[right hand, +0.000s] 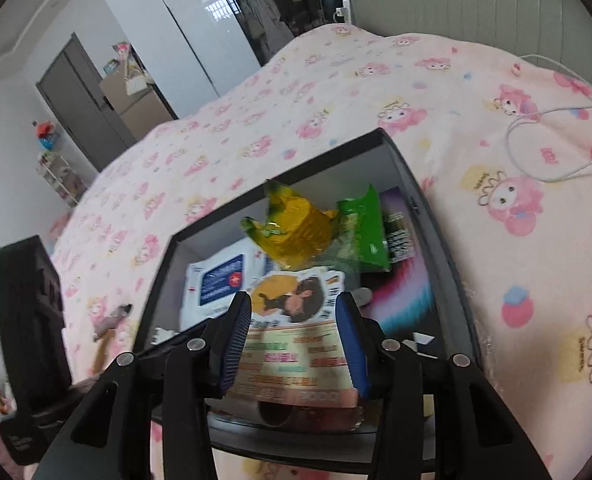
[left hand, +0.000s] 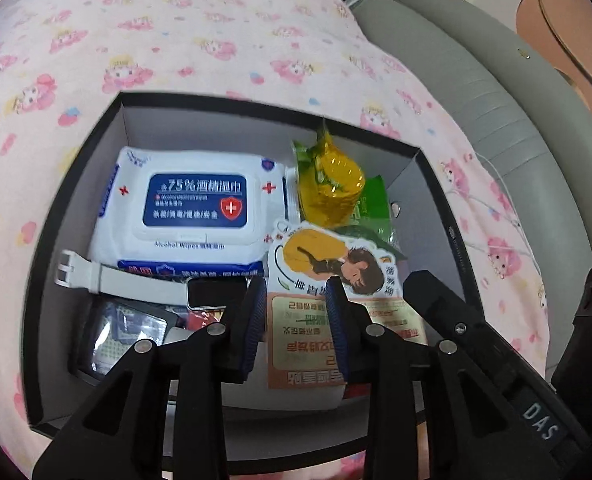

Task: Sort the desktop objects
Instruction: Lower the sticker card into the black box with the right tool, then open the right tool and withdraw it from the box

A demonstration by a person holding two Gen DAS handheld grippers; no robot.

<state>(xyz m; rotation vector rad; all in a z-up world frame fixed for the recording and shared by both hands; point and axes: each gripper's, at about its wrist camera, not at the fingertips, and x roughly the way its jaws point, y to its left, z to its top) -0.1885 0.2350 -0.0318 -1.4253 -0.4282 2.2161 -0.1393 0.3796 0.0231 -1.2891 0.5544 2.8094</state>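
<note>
A black box [left hand: 108, 120] with a white inside sits on a pink patterned blanket. In it lie a white pack of alcohol wipes [left hand: 188, 208], a yellow snack packet [left hand: 333, 184], a green packet [left hand: 375, 204], a printed card with a cartoon figure [left hand: 327, 268], a white watch [left hand: 144, 284] and a dark framed item [left hand: 128, 332]. My left gripper [left hand: 296, 304] is open just above the card. My right gripper [right hand: 294, 320] is open above the same card [right hand: 296, 304], the box rim [right hand: 427, 208] around it. The other gripper's black body shows at the right of the left wrist view [left hand: 495, 352].
The pink blanket [left hand: 216, 40] covers the surface around the box. A grey cushioned seat [left hand: 475, 80] runs along the right. A white cable [right hand: 543, 132] lies on the blanket right of the box. A doorway and shelves stand far left in the right wrist view.
</note>
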